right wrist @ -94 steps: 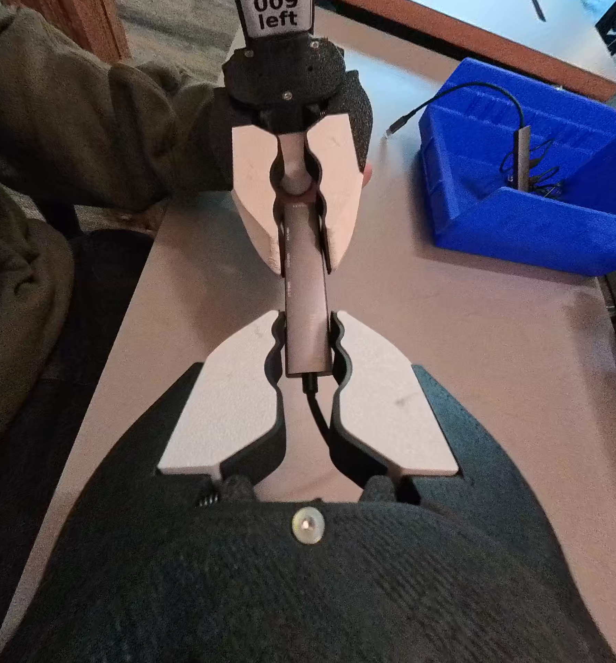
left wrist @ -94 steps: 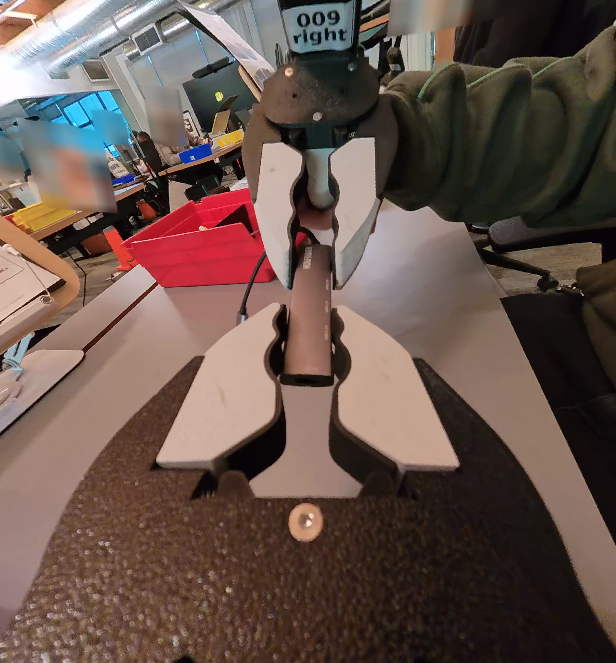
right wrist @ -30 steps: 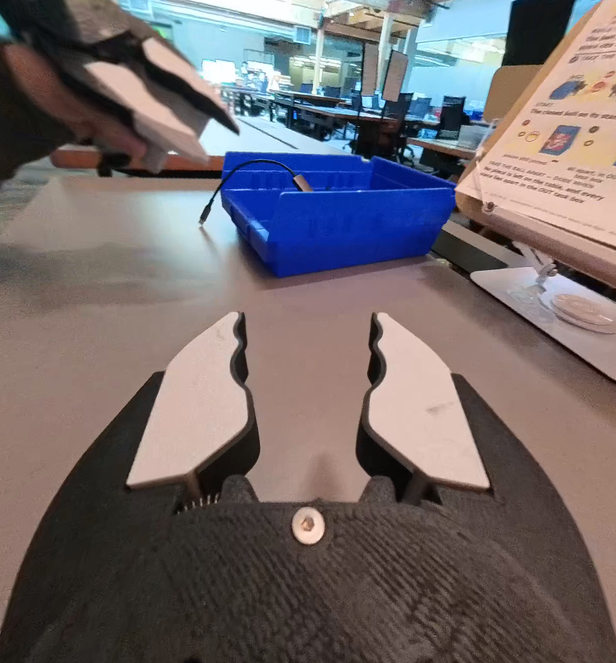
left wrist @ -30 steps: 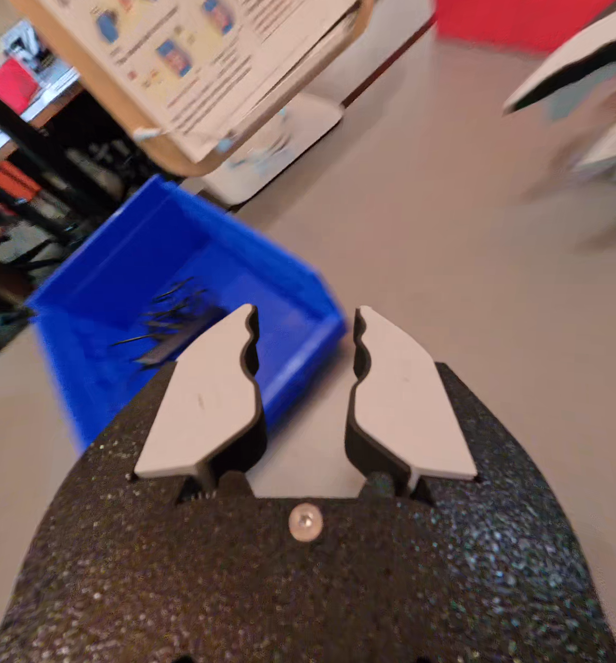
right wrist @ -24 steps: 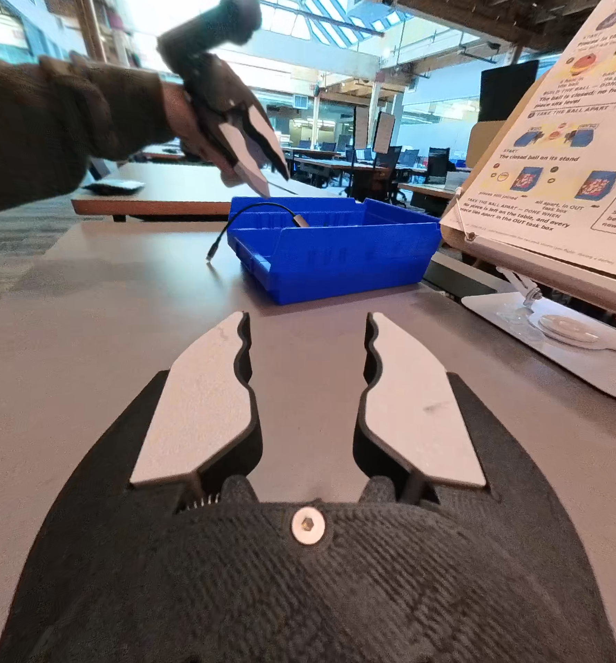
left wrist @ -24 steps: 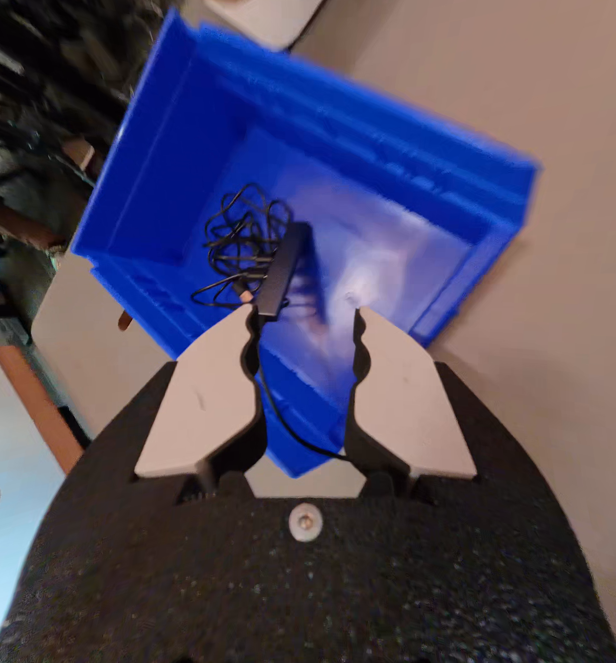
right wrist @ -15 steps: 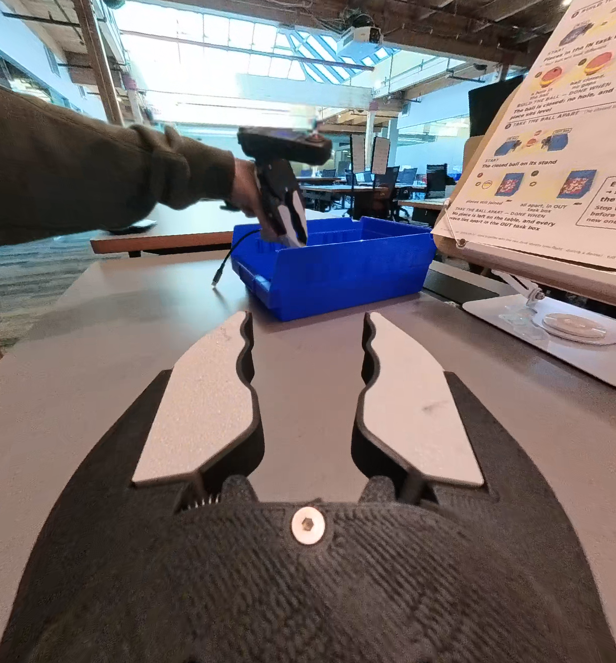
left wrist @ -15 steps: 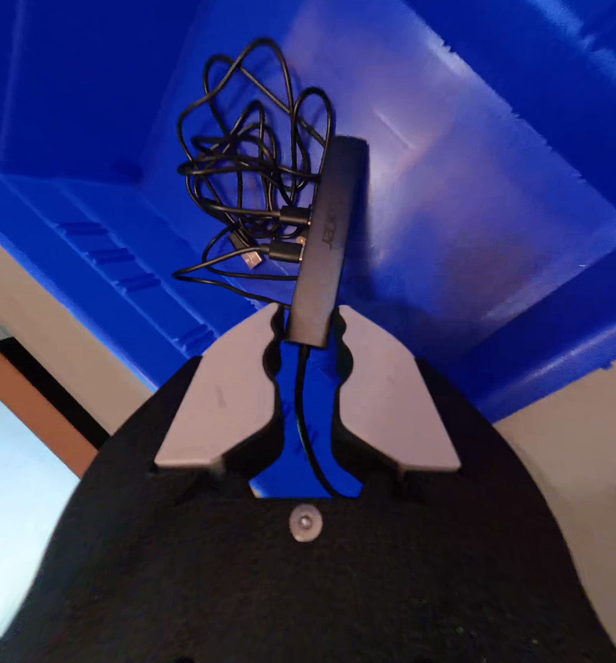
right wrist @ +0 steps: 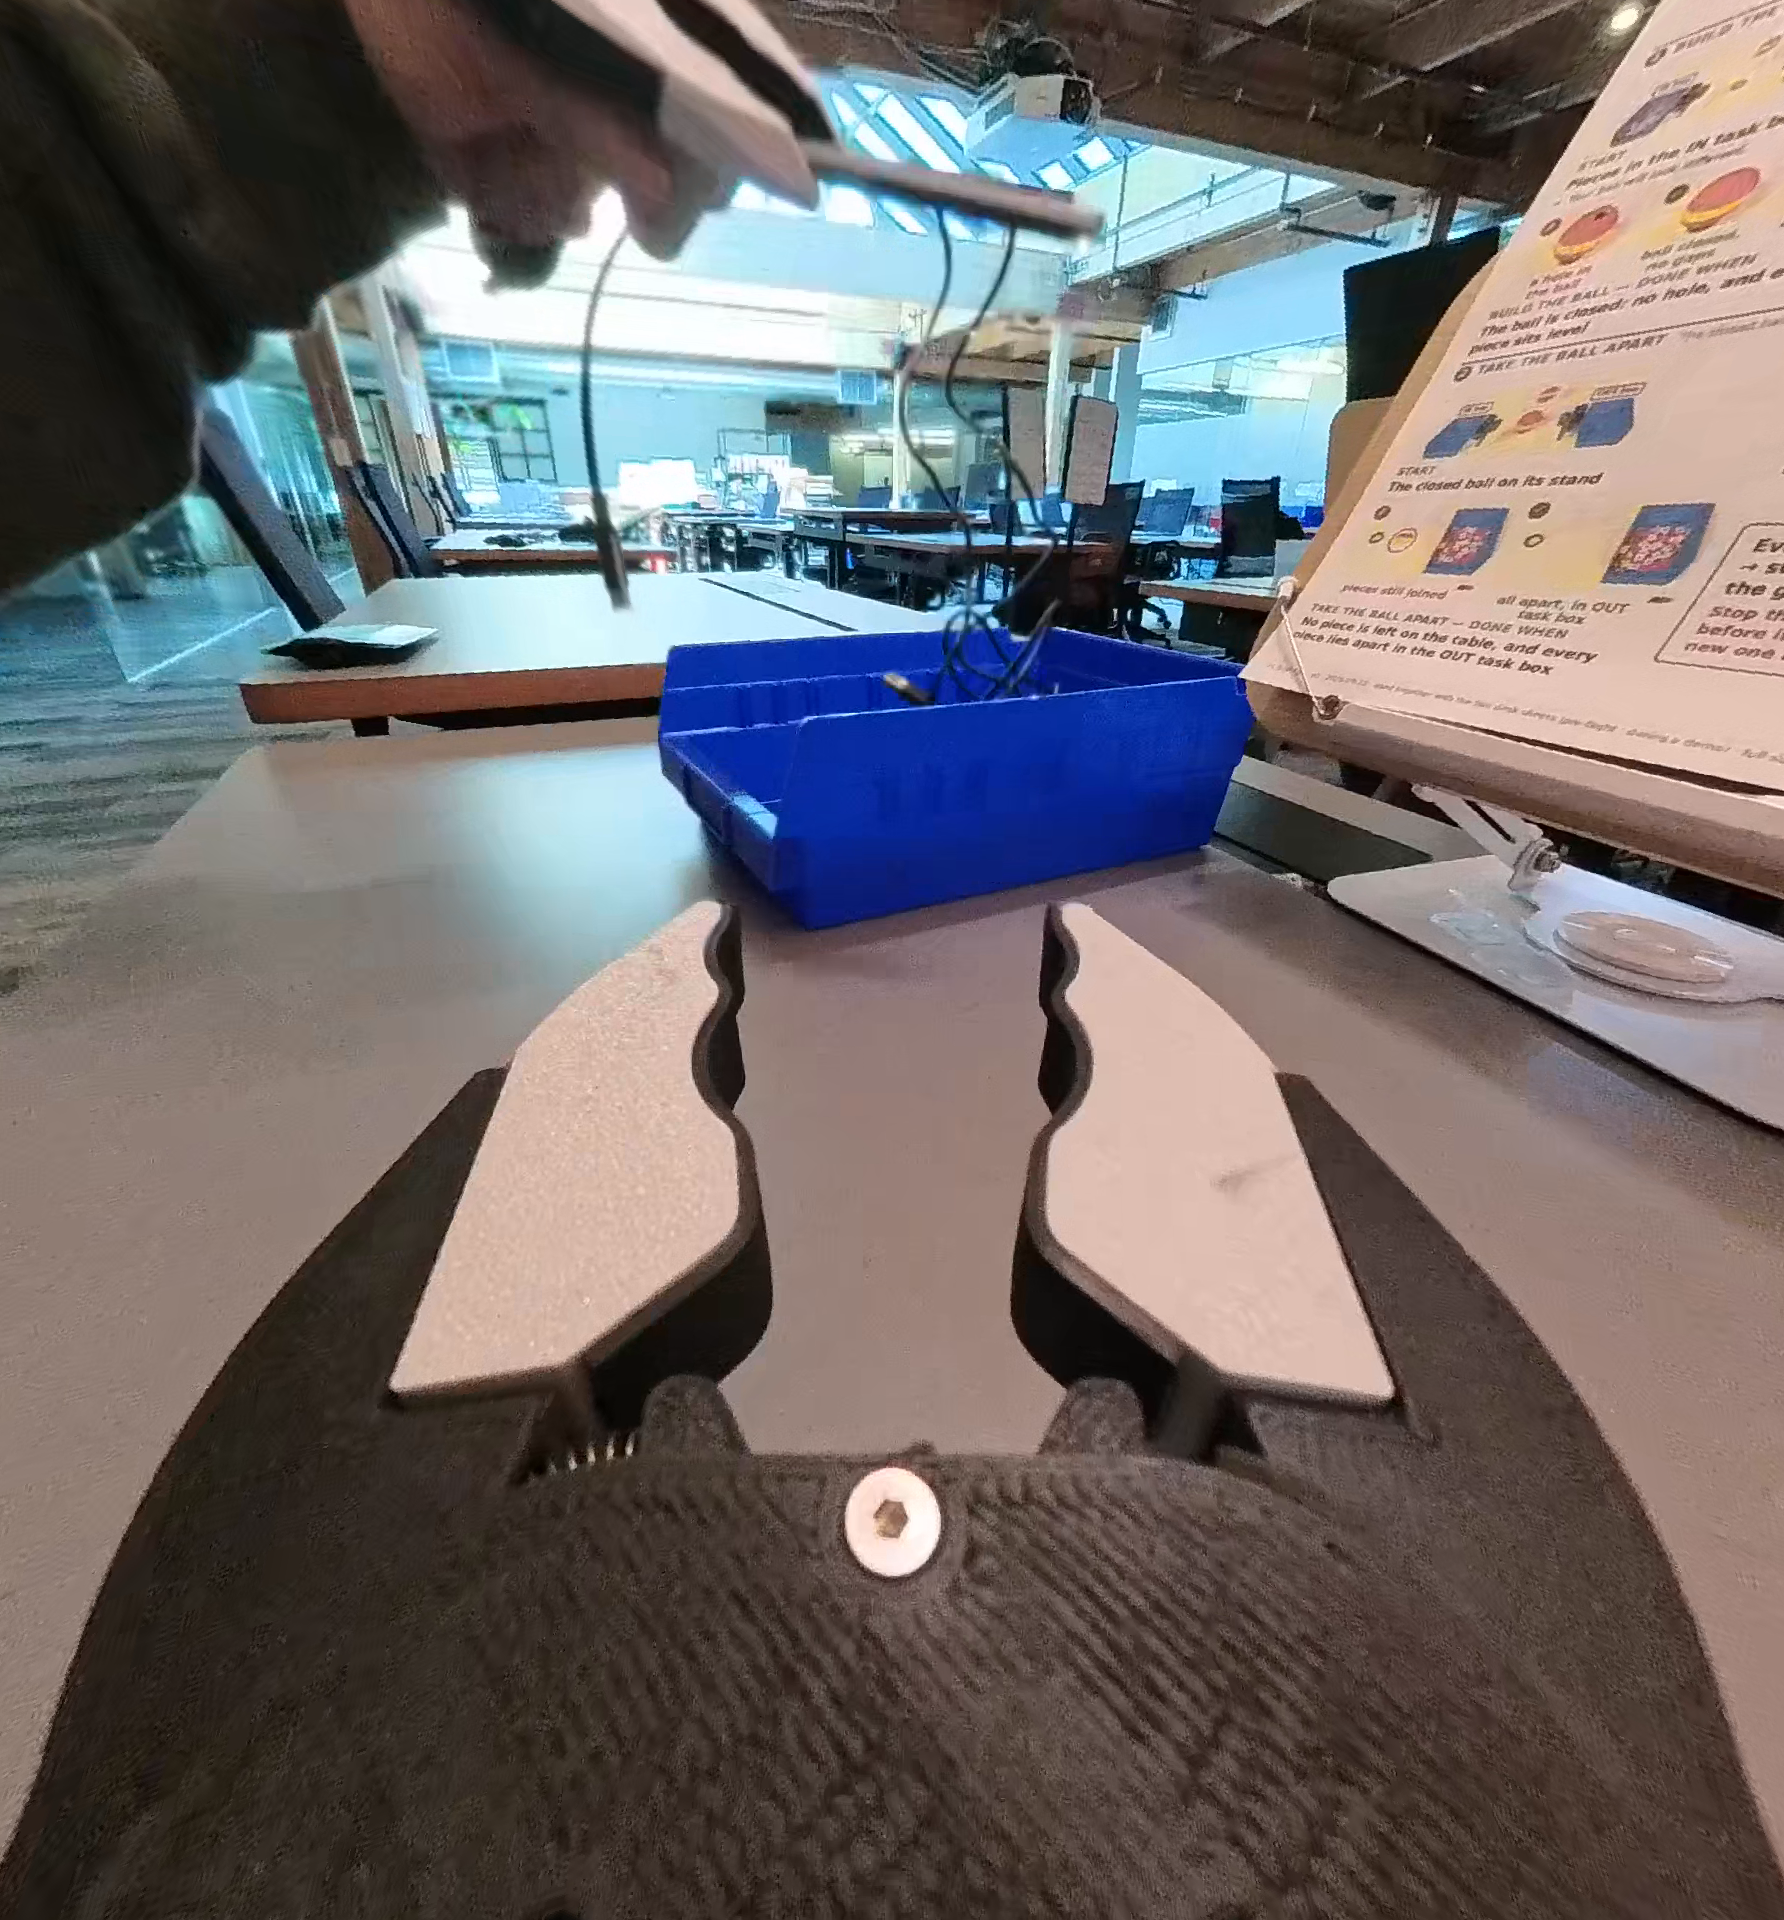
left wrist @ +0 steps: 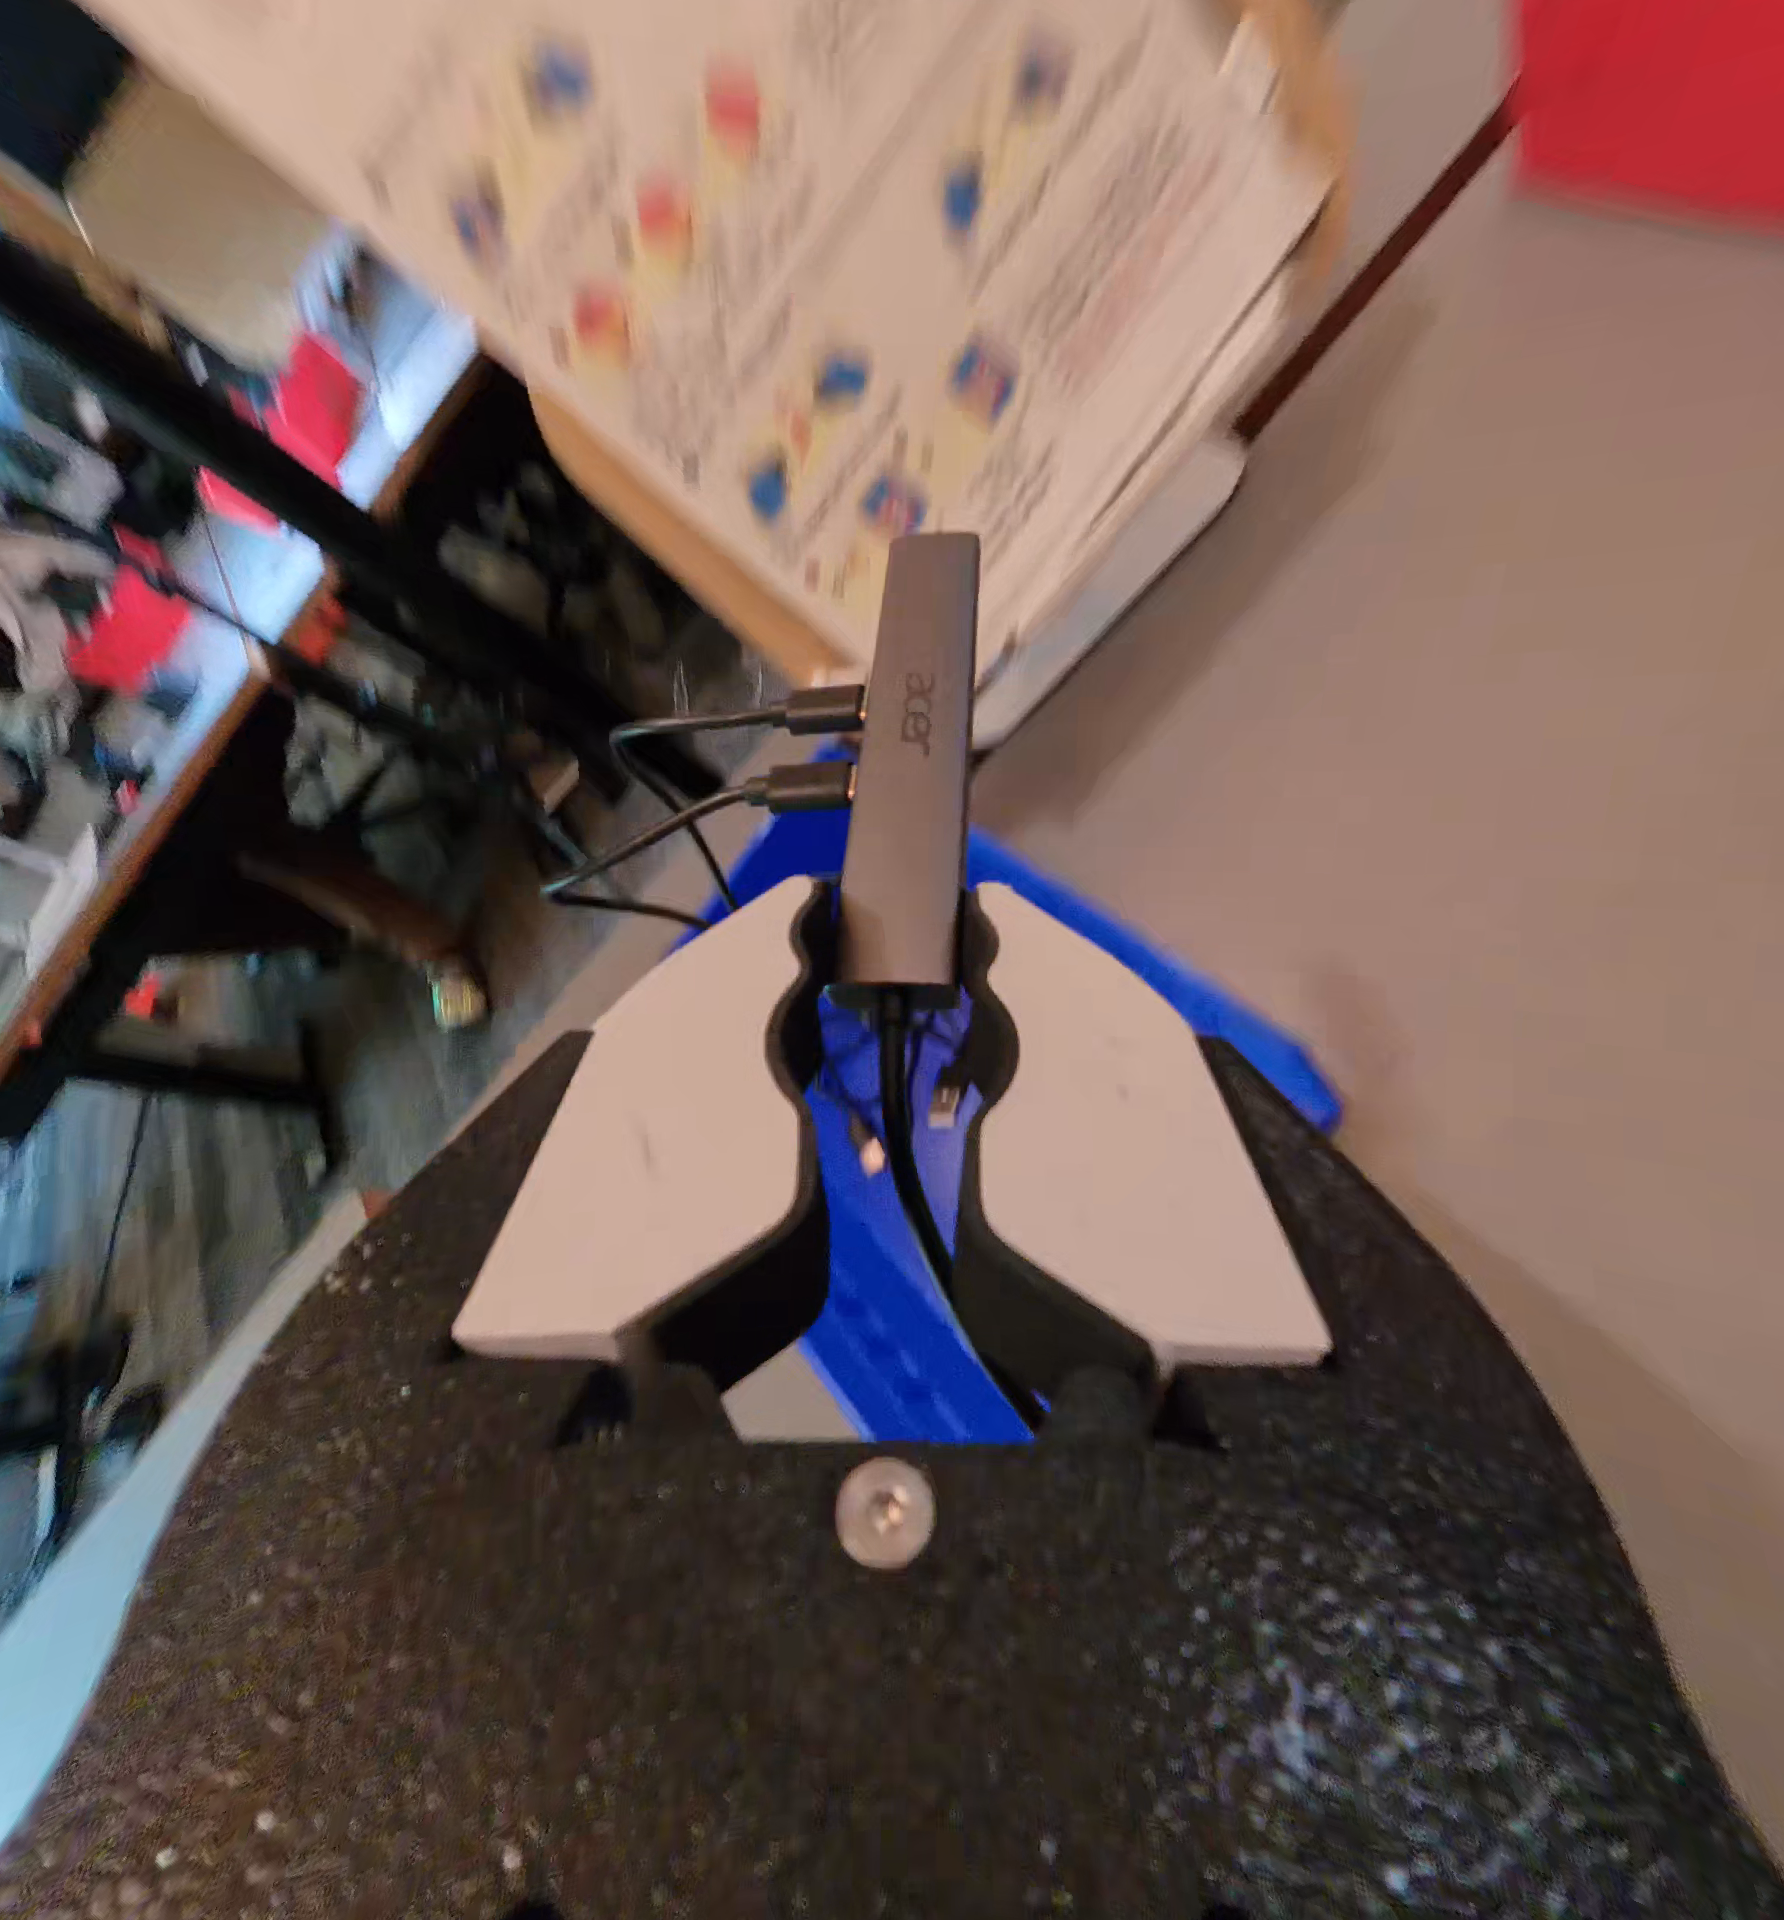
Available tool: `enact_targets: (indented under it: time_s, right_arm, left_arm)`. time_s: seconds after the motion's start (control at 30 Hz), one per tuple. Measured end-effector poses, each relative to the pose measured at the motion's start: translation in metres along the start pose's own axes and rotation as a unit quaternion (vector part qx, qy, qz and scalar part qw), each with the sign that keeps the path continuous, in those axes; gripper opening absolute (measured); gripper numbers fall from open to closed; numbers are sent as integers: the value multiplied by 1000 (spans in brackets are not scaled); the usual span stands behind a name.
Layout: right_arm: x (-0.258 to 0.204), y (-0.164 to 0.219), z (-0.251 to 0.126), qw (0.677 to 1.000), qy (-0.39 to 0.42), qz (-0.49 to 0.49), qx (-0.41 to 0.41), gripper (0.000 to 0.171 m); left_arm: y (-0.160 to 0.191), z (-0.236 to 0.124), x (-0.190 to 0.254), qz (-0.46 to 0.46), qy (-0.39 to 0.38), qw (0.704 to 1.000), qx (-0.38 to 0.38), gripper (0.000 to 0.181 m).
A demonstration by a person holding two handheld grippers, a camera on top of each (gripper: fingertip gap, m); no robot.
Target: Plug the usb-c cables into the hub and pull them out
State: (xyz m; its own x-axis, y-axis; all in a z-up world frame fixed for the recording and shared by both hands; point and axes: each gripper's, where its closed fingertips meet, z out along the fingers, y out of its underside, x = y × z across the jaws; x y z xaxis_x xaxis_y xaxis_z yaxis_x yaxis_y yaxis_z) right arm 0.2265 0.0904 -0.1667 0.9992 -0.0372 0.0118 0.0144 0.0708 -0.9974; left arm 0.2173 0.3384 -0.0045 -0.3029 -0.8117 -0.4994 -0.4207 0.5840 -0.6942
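Right gripper [right wrist: 888,997] low over grey table [right wrist: 296,987], fingers spread, empty. Left gripper [left wrist: 893,935] clamped on grey USB hub [left wrist: 914,769], raised above blue bin [right wrist: 955,769]; two black cables [left wrist: 810,748] plugged, hanging into bin. Instruction board [right wrist: 1594,416] right; open office with desks beyond.

An instruction sheet [right wrist: 1636,436] leans on a stand near the blue bin [right wrist: 950,790].

Grey hub [left wrist: 909,769] aloft, two cables [left wrist: 805,784] apparently plugged.

the left tool [left wrist: 893,925] is raised with fingers pinched nearly together, the right tool [right wrist: 888,997] held low, fingers spread.
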Motion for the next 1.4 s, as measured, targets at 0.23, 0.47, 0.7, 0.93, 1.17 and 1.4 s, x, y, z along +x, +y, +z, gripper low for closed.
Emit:
enact_targets:
  time_s: [0.23,0.47,0.7,0.93,1.17,1.4]
  right_arm:
    - [6,-13,-13,998,8,41,50,54]
    - [13,-27,-50,998,23,29,44,51]
    - [-4,-27,-72,1000,2,9,18,49]
    - [-1,-23,-73,1000,-3,30,8,49]
    - [-13,5,-62,996,-40,69,-48,57]
    - [-18,16,-61,996,-34,3,-88,56]
  left_arm:
    - [-131,-118,44,37,10,975,220,24]
    - [-205,-211,66,63,-6,935,348,23]
    - [-277,-264,51,77,-48,907,412,23]
    - [-335,-300,29,56,-48,895,439,0]
    - [-190,-110,129,73,62,980,177,0]
    - [10,17,254,-46,145,988,33,8]
